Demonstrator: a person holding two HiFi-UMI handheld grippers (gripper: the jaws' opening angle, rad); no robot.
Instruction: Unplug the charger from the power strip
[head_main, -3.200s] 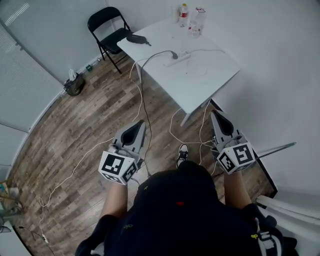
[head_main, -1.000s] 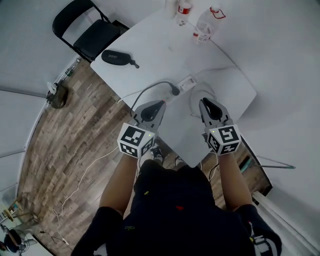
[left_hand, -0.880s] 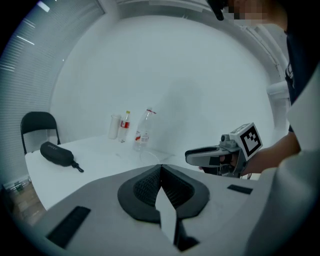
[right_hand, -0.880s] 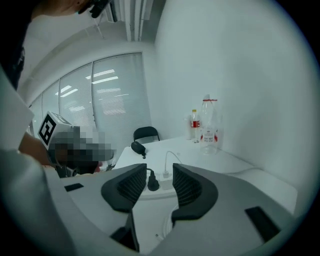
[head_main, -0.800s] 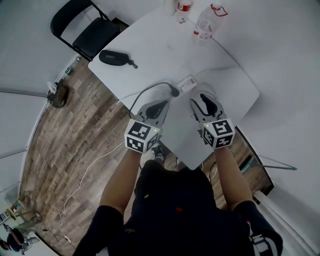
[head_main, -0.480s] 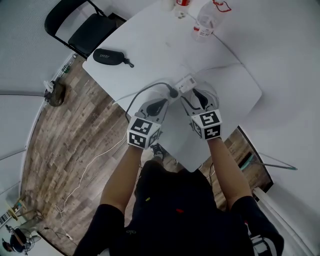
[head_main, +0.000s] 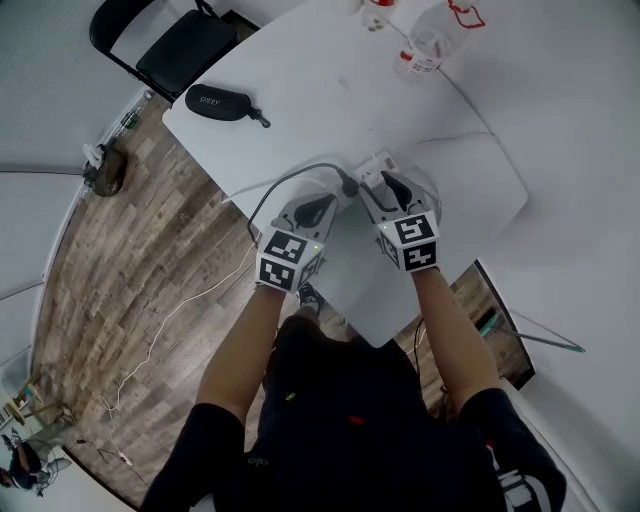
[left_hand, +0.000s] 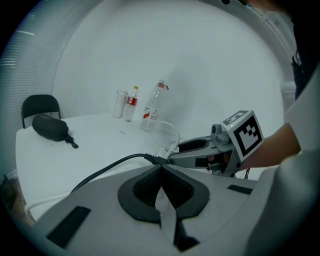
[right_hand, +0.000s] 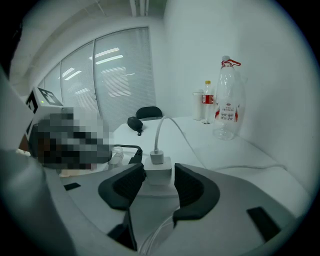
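A white power strip (head_main: 379, 166) lies mid-table with a black plug (head_main: 349, 187) and its black cable in one end. A white cube charger (right_hand: 160, 167) with a white cable stands upright in the strip. My right gripper (right_hand: 159, 181) is open; its jaws have just opened wide, and the charger stands between the pads (right_hand: 189, 186), apart from them. In the head view the right gripper (head_main: 378, 183) sits over the strip. My left gripper (left_hand: 160, 170) is shut on nothing, its tip just short of the black plug (left_hand: 152, 159). It rests left of the strip (head_main: 325, 203).
A black glasses case (head_main: 219, 101) lies on the white table (head_main: 300, 90) at the far left. Bottles (head_main: 427, 45) stand near the wall. A black folding chair (head_main: 180, 50) is beyond the table's left corner. Cables trail over the wood floor (head_main: 170, 310).
Both grippers have come down and forward onto the table, closing in on the power strip. The right gripper's jaws went from shut to open, now around the charger.
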